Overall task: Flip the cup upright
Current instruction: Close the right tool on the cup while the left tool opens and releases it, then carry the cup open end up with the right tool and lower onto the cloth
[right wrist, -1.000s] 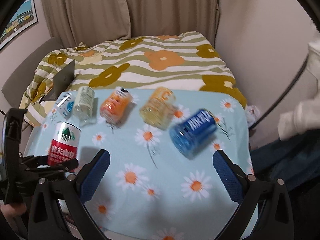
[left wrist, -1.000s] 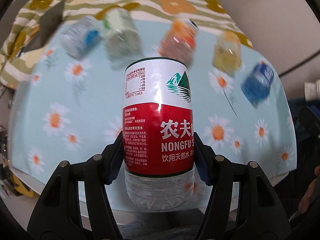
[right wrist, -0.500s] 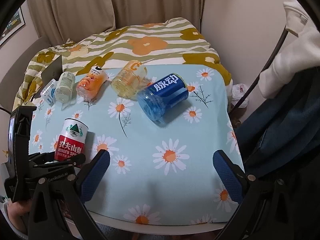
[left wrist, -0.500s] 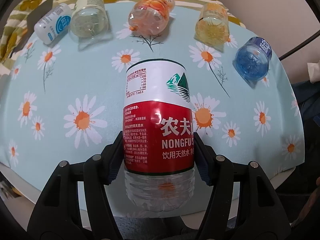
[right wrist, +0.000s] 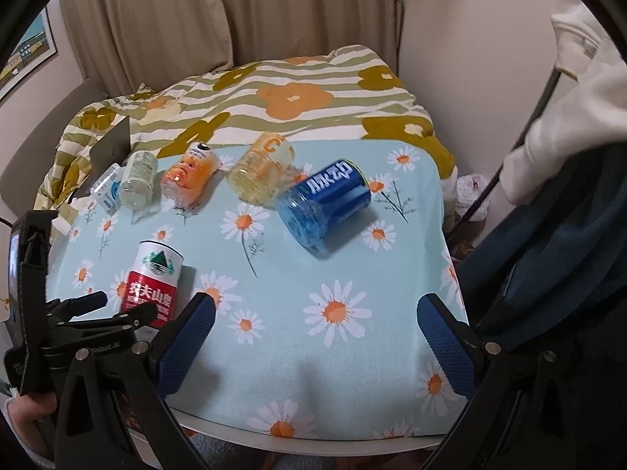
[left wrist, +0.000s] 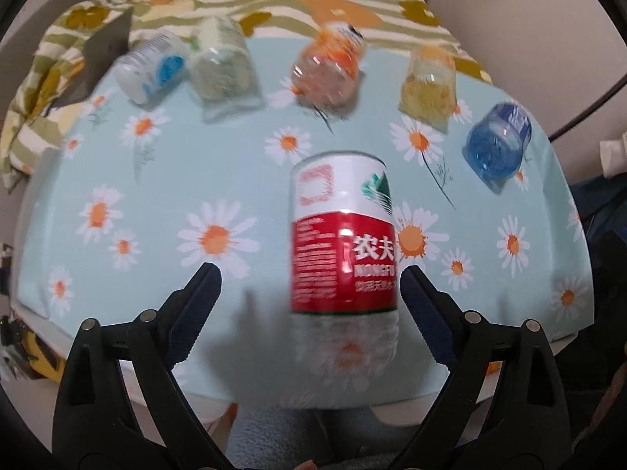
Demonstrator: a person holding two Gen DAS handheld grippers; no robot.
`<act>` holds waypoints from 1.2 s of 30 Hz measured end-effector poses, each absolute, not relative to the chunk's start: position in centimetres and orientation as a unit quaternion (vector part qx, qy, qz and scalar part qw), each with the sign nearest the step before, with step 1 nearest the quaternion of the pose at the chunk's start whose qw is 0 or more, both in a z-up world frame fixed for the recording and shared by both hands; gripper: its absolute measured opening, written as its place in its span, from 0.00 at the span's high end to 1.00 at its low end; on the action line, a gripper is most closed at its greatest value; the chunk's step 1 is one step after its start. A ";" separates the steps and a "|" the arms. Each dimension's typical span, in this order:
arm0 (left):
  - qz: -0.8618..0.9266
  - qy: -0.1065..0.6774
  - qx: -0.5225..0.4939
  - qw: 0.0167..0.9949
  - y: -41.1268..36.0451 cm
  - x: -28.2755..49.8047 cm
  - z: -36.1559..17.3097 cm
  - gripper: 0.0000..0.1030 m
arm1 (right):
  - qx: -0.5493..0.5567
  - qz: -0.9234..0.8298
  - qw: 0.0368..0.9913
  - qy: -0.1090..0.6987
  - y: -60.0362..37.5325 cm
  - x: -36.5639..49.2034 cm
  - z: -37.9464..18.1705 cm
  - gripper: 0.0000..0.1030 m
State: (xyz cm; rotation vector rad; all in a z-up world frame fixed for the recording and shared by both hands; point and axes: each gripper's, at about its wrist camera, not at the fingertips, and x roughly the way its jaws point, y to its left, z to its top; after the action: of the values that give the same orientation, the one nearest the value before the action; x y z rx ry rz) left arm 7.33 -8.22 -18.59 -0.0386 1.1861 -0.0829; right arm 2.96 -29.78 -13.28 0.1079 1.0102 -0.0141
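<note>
The red-and-white Nongfu cup [left wrist: 343,243] stands upright on the daisy tablecloth near the front left edge; it also shows in the right wrist view [right wrist: 153,284]. My left gripper [left wrist: 309,293] is open, its jaws spread to either side of the cup and not touching it. In the right wrist view the left gripper [right wrist: 100,309] sits just in front of the cup. My right gripper [right wrist: 313,333] is open and empty above the table's front. A blue cup [right wrist: 325,205] lies on its side ahead of it.
Several more cups lie on their sides along the back: yellow [right wrist: 260,174], orange [right wrist: 188,176], pale green [right wrist: 137,186], white-blue [right wrist: 106,192]. A striped flowered quilt [right wrist: 274,94] lies behind the table. Dark clothing [right wrist: 548,274] hangs at the right.
My left gripper has opened and let go of the red cup, which now stands on the table. The gripper has drawn back a little. The right gripper stays open.
</note>
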 end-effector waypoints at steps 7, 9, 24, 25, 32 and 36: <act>0.018 0.521 -0.015 0.853 -3.3 6.0 -14.2 0.00 | 0.057 0.065 0.850 0.520 -27.4 6.6 -12.2 0.00; 0.023 0.526 -0.021 0.850 -1.7 6.0 -14.2 0.00 | 0.075 0.088 0.829 0.548 -26.4 8.2 -12.8 0.00; 0.005 0.563 -0.038 0.826 6.8 6.5 -18.7 0.00 | 0.116 0.147 0.657 0.730 -17.4 17.0 -21.3 0.08; 0.007 0.565 -0.043 0.824 7.3 6.7 -19.0 0.00 | 0.117 0.146 0.651 0.736 -17.2 17.3 -21.7 0.10; 0.009 0.571 -0.064 0.818 9.0 7.6 -19.6 0.00 | 0.126 0.145 0.611 0.768 -15.6 18.5 -24.2 0.26; 0.008 0.571 -0.062 0.819 9.3 8.0 -19.7 0.00 | 0.137 0.141 0.602 0.774 -15.4 18.7 -25.1 0.44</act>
State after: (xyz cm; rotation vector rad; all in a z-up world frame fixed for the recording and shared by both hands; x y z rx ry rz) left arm 8.00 9.33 -19.67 -0.1319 1.2162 0.0170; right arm 18.67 -15.39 -25.15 0.3185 1.7929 0.3269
